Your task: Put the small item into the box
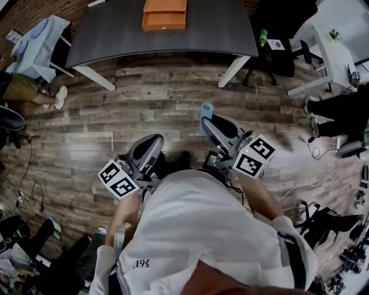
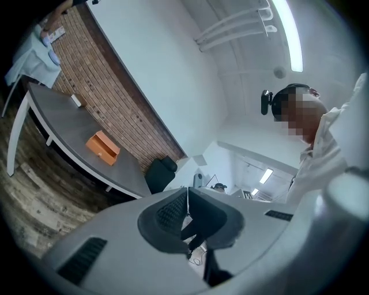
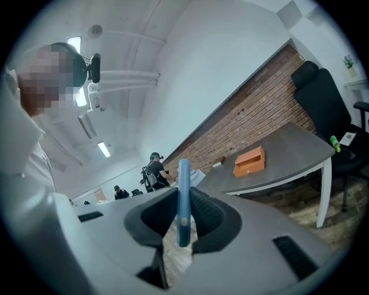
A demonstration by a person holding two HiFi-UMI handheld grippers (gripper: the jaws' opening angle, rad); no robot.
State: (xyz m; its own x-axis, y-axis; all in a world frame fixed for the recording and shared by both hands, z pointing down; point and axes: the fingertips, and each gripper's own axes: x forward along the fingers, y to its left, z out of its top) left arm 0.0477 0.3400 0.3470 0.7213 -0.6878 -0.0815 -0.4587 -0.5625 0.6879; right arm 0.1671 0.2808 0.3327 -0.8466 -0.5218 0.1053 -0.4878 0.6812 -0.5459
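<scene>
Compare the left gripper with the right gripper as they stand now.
The left gripper is shut on nothing; the right gripper clamps a thin blue item between its pads. In the head view the right gripper reaches nearer the table than the left. Both are grey, carry marker cubes and point toward the orange box.

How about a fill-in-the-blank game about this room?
The right tool grips a thin ___ item.
The box on the table is ___.
The left tool holds ___.
The wall behind the table is made of ___.
Missing words: blue, orange, nothing, brick.
</scene>
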